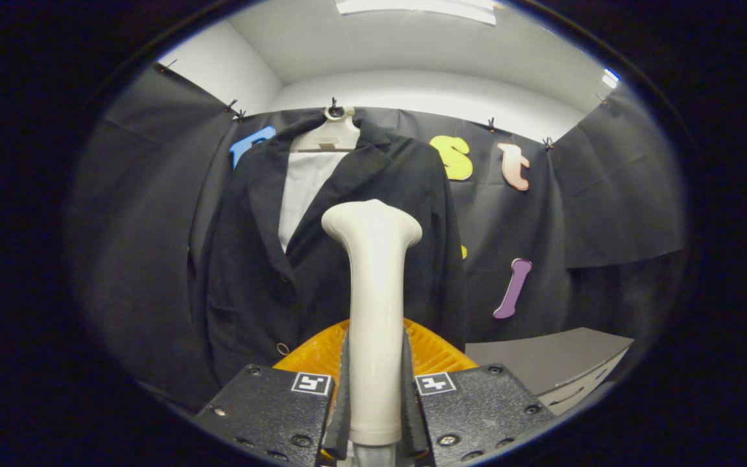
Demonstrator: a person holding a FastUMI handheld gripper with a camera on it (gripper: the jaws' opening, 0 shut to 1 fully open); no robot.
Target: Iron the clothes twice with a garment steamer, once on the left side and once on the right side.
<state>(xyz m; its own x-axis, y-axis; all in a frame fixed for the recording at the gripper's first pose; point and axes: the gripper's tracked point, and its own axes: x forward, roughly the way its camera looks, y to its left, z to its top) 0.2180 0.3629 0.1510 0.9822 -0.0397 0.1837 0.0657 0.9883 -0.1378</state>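
Gripping the cream plastic garment steamer (373,285) between both pads of my claw (375,395) (closed snug on its handle), I am holding its head before the hanging black jacket (250,259), aiming for slow, even strokes.

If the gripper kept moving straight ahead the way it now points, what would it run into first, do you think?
Probably the black jacket. The gripper is shut on the white steamer, whose head leads the fingers and points at the jacket front near its lapel. The head would touch first; the gap is hard to judge here.
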